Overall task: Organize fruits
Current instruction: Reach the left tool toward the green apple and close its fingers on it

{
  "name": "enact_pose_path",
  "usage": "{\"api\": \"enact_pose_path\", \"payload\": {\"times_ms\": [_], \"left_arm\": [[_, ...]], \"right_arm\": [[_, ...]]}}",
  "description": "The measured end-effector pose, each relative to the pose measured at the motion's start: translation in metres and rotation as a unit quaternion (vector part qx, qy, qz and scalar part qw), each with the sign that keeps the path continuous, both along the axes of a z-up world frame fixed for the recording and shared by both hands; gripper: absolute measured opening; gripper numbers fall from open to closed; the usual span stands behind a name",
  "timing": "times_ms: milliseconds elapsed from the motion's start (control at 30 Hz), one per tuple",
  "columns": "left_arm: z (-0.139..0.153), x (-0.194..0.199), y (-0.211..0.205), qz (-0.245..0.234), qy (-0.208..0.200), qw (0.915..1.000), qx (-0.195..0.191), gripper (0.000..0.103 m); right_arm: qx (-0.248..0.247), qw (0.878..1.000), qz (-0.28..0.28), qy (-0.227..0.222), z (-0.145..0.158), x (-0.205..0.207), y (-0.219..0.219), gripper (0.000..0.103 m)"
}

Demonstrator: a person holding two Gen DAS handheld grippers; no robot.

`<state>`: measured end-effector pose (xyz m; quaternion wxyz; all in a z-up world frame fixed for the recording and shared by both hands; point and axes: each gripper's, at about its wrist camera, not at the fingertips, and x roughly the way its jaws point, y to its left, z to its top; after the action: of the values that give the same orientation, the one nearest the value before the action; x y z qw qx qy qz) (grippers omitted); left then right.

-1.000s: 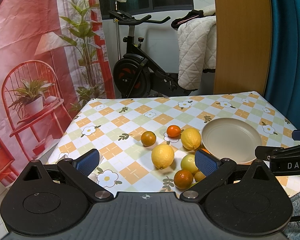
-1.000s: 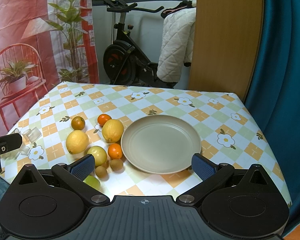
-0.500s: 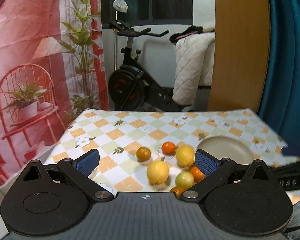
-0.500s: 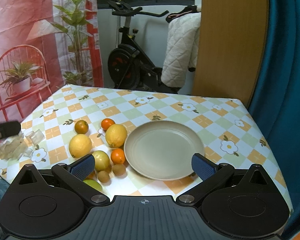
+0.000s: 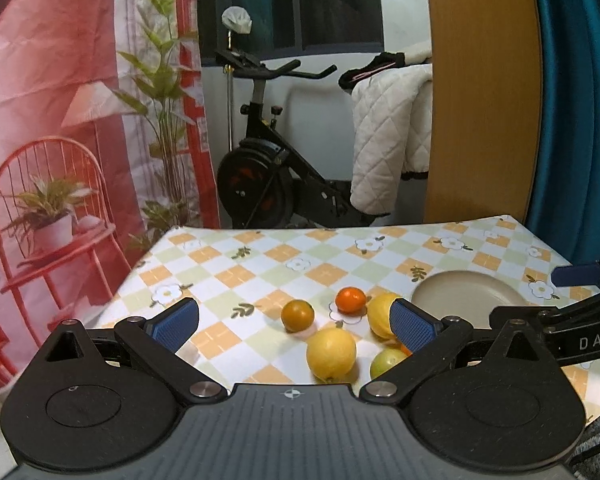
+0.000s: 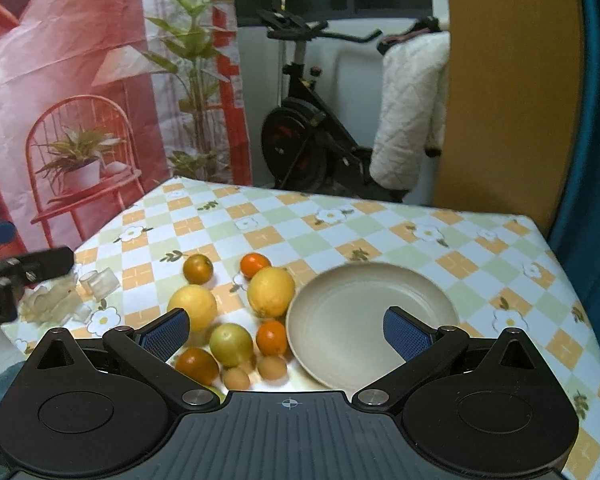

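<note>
A beige plate (image 6: 374,312) lies empty on the checked tablecloth; it also shows in the left wrist view (image 5: 466,294). Left of it sit several fruits: two lemons (image 6: 271,291) (image 6: 193,307), a yellow-green fruit (image 6: 231,339), small oranges (image 6: 255,264) (image 6: 272,336), a darker orange (image 6: 198,269) and brown small fruits (image 6: 272,367). My right gripper (image 6: 287,332) is open and empty above the near table edge. My left gripper (image 5: 294,322) is open and empty, with a lemon (image 5: 331,354) and a dark orange (image 5: 297,314) ahead of it. The right gripper's fingers (image 5: 576,274) show at the right.
Clear plastic pieces (image 6: 64,300) lie at the table's left corner beside the left gripper's body (image 6: 24,272). Behind the table stand an exercise bike (image 6: 312,136), a wooden panel (image 6: 508,92), a teal curtain (image 6: 596,120) and a red printed backdrop (image 6: 60,80).
Both grippers have tilted up and drawn lower and nearer to the table edge, so the fruits sit closer to the fingers. Both stay open. No fruit has moved.
</note>
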<state>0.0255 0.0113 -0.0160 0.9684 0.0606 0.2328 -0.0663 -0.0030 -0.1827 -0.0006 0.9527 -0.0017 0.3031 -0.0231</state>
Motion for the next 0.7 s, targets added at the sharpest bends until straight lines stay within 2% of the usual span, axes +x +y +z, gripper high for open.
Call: {"api": "enact_pose_path", "payload": {"times_ms": [133,267,333,467,600,700], "left_arm": [[-0.007,0.005,0.008,0.001,0.007,1.0,-0.003,0.102],[-0.011,0.01,0.008,-0.017,0.026,0.9995,-0.009,0.1],[-0.014,0.014,0.009,-0.028,0.04,0.9987,-0.016,0.096],[-0.022,0.018,0.011,-0.038,0.059,0.9972,-0.024,0.095],[-0.029,0.021,0.012,-0.054,0.078,0.995,-0.032,0.094],[-0.034,0.023,0.009,-0.057,0.09,0.9941,-0.023,0.092]], "right_arm": [[-0.004,0.999,0.035,0.018,-0.007,0.01,0.006,0.103],[-0.028,0.998,0.046,0.042,-0.016,0.021,0.015,0.102],[-0.043,0.997,0.051,0.045,-0.021,0.025,0.02,0.102],[-0.057,0.995,0.064,0.044,-0.027,0.029,0.024,0.1],[-0.062,0.996,0.051,0.048,-0.036,0.029,0.021,0.098],[-0.066,0.995,0.052,0.056,-0.046,0.028,0.017,0.097]]}}
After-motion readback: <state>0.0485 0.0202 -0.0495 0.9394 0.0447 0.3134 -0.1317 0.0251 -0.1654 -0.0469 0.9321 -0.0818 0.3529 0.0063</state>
